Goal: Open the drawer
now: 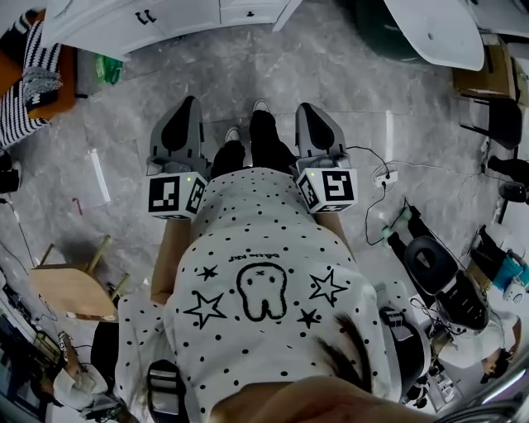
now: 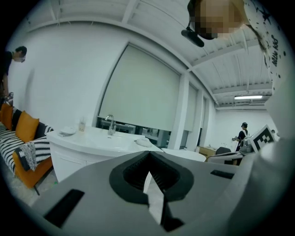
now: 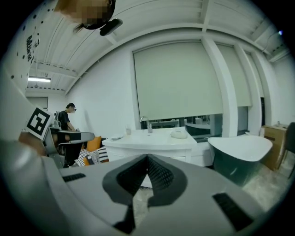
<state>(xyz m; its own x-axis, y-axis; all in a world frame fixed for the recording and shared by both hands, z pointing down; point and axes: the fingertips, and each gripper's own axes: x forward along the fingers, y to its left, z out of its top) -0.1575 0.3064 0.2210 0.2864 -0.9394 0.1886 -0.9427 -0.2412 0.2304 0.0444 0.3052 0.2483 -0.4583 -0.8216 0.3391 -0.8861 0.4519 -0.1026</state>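
I hold both tools out in front of my belly, side by side, pointing ahead and a little down. The left gripper [image 1: 188, 102] has its jaws pressed together with nothing in them. The right gripper [image 1: 305, 108] is the same. The drawer [image 1: 250, 12] sits well ahead of both, in the white sink cabinet [image 1: 107, 23]. Its front faces me, and its long side runs left to right.

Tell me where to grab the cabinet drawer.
Take the small dark handle on the white drawer front, coming straight at the front face of the cabinet. The panel looks flat, so likely only the handle offers a hold; its shape is too small to tell.
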